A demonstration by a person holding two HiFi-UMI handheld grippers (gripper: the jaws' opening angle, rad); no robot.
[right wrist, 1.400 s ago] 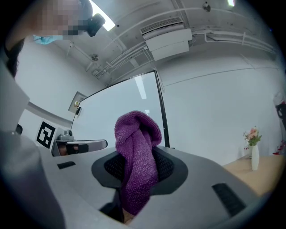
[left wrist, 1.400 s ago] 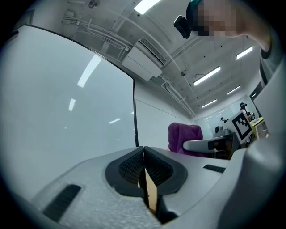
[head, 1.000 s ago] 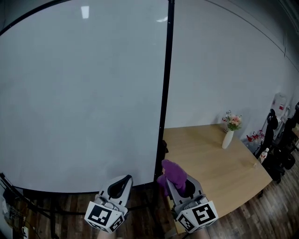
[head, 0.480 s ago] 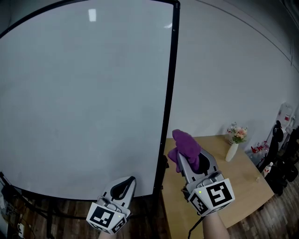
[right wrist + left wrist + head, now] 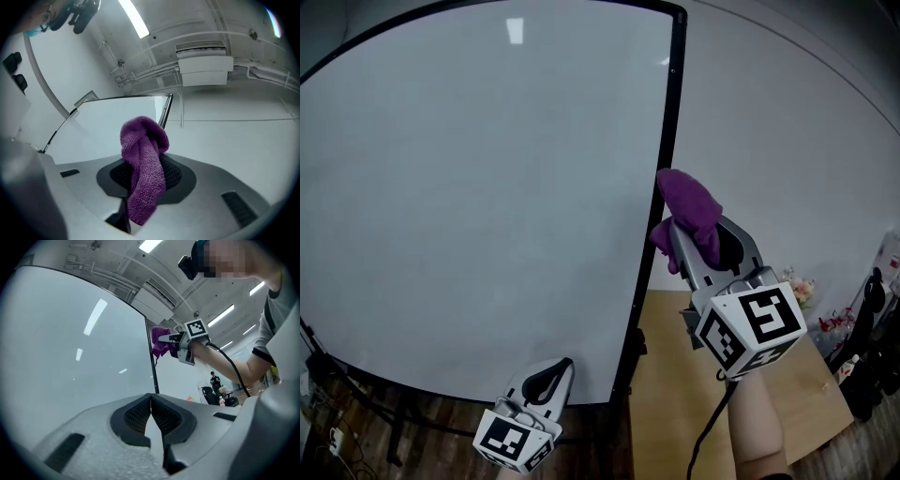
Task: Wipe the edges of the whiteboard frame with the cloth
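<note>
A large whiteboard (image 5: 478, 187) with a thin black frame (image 5: 661, 178) fills the head view. My right gripper (image 5: 684, 217) is raised beside the frame's right edge, shut on a purple cloth (image 5: 690, 211) that bulges past the jaws and sits right next to the black edge. In the right gripper view the cloth (image 5: 143, 164) hangs over the jaws, with the frame's top right corner (image 5: 168, 97) beyond it. My left gripper (image 5: 546, 375) hangs low in front of the board's bottom edge, jaws shut on nothing (image 5: 151, 401). From the left gripper view the cloth (image 5: 161, 341) shows beside the frame.
Right of the board stands a wooden table (image 5: 694, 403) with a flower vase (image 5: 797, 292) at its far side. Chairs and clutter (image 5: 872, 366) crowd the far right. The board's stand legs (image 5: 356, 412) rest on the wooden floor at the lower left.
My right gripper has risen with the cloth along the frame's right edge, from near the bottom corner to about halfway up. The left gripper has stayed low.
</note>
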